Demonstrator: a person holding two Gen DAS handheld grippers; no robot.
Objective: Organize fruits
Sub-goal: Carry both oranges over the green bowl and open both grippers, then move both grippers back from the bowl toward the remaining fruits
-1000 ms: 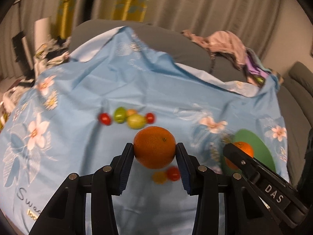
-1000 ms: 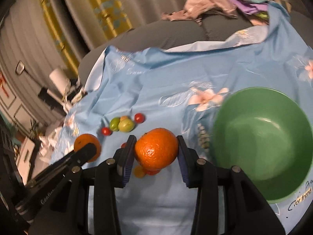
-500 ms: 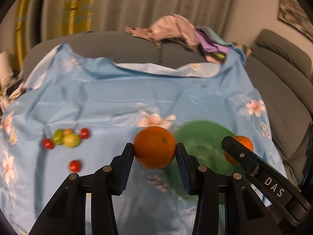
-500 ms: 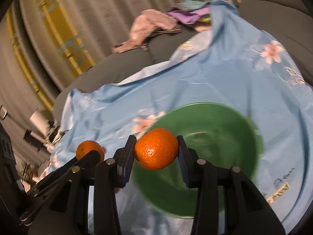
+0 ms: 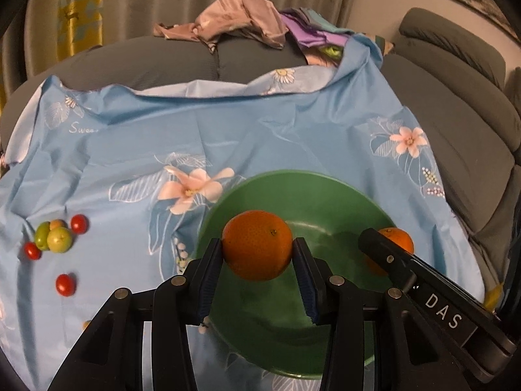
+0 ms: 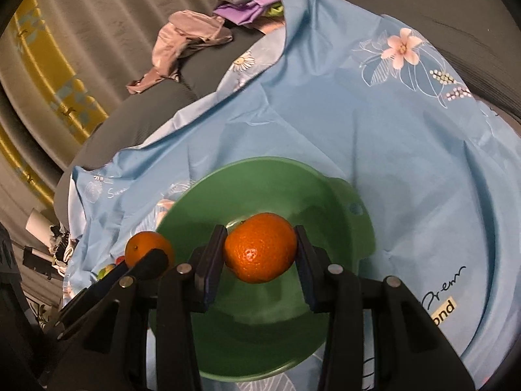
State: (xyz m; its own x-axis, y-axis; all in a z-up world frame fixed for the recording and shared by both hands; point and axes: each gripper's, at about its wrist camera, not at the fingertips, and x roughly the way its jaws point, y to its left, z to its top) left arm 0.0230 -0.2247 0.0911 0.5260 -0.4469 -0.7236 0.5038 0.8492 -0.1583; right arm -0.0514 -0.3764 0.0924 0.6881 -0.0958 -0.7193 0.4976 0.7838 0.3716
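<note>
My left gripper (image 5: 258, 262) is shut on an orange (image 5: 257, 249) and holds it over the green bowl (image 5: 293, 182). My right gripper (image 6: 260, 259) is shut on a second orange (image 6: 260, 247), also above the green bowl (image 6: 247, 172). Each gripper with its orange shows in the other's view: the right one at the right (image 5: 395, 239), the left one at the left (image 6: 148, 249). The bowl looks empty inside. Small red and green fruits (image 5: 55, 239) lie in a cluster on the blue floral cloth (image 5: 195, 130) to the left of the bowl.
A single red fruit (image 5: 65, 284) lies nearer on the cloth. The cloth covers a grey sofa (image 5: 456, 114). A pile of clothes (image 5: 241, 19) lies on the sofa back behind. Curtains (image 5: 130, 0) hang beyond.
Both grippers have swung right from the small fruits to above the green bowl, each still holding its orange.
</note>
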